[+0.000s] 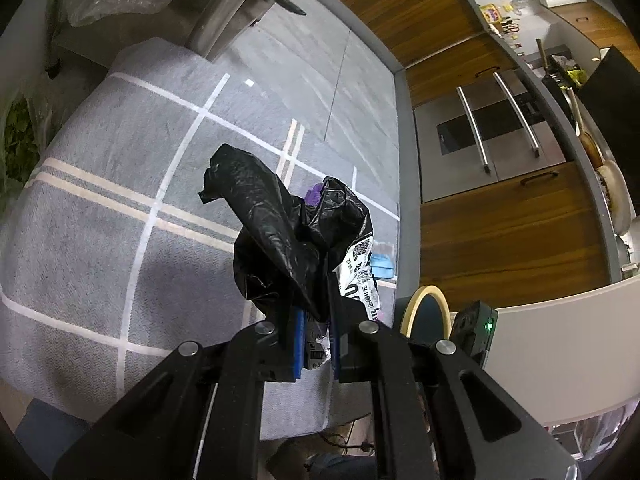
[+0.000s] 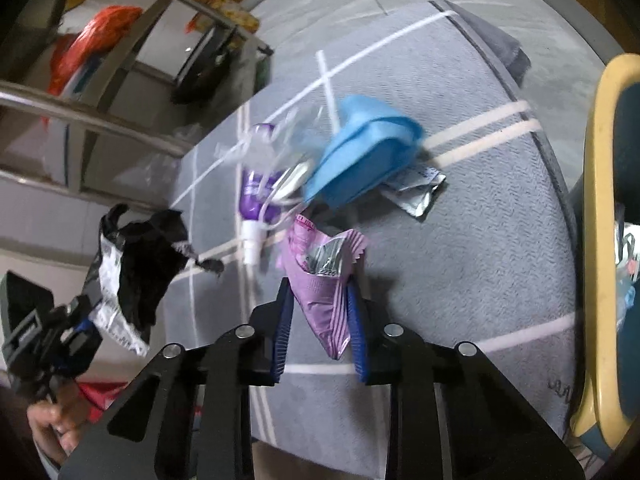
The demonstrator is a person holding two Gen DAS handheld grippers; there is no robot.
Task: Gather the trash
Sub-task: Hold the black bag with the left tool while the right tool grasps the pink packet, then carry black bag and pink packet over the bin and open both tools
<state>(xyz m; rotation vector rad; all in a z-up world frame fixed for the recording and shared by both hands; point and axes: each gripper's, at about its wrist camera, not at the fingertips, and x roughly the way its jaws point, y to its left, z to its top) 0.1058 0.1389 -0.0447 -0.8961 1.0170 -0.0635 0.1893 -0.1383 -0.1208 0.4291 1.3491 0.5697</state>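
My left gripper (image 1: 314, 312) is shut on a crumpled black trash bag (image 1: 272, 216), which it holds up over the grey rug (image 1: 120, 208). A white printed wrapper (image 1: 360, 276) sticks out of the bag. The right wrist view shows that gripper (image 2: 80, 320) and the bag (image 2: 136, 264) at the left, with a hand below. My right gripper (image 2: 320, 304) is shut on a pink snack wrapper (image 2: 320, 280) just above the rug (image 2: 460, 260). Beyond it lie a purple tube (image 2: 256, 196), clear plastic (image 2: 280, 140), a blue folded mask (image 2: 360, 156) and a silver sachet (image 2: 420, 192).
A yellow-rimmed chair (image 2: 600, 240) stands at the rug's right edge, also seen as a chair (image 1: 424, 308) by the left gripper. Metal shelf legs (image 2: 100, 112) and bags stand at the far left. Wooden cabinets (image 1: 500, 232) and an oven (image 1: 480, 140) line the grey tile floor.
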